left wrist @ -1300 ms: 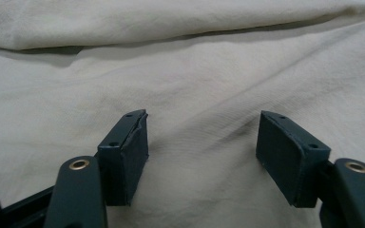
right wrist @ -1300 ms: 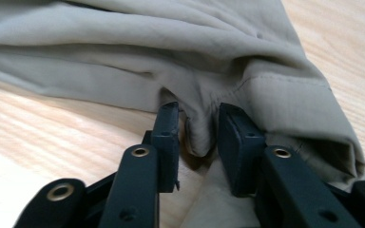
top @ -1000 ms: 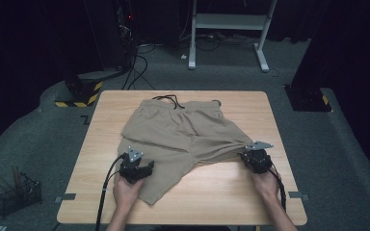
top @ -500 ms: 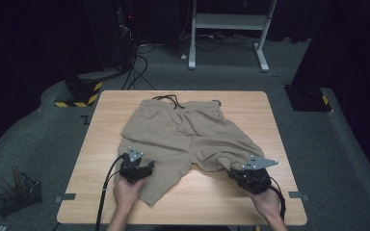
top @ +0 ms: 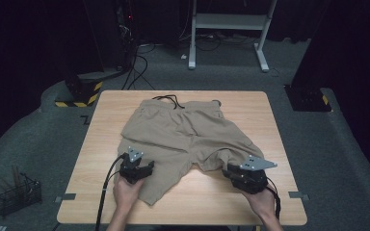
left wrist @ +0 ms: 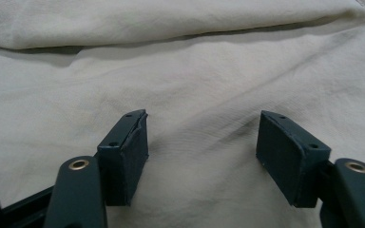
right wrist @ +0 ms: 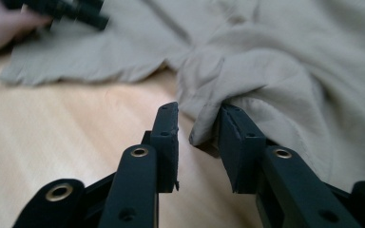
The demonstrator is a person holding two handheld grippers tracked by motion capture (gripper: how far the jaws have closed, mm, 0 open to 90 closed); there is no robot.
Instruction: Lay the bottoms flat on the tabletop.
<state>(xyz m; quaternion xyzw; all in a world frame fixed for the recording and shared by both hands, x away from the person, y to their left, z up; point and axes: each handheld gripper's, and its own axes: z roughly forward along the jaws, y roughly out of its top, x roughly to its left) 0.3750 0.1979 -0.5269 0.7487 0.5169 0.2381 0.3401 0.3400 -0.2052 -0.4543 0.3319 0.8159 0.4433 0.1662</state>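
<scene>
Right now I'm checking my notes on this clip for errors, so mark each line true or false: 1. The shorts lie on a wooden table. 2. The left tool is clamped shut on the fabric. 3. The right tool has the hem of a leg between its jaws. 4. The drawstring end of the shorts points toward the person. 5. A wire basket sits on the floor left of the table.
1. True: the khaki shorts lie on the wooden table.
2. False: the left tool is open, jaws wide apart over flat fabric.
3. True: the right tool has the bunched hem between its nearly closed jaws.
4. False: the black drawstring lies at the far edge.
5. True: wire basket.
</scene>
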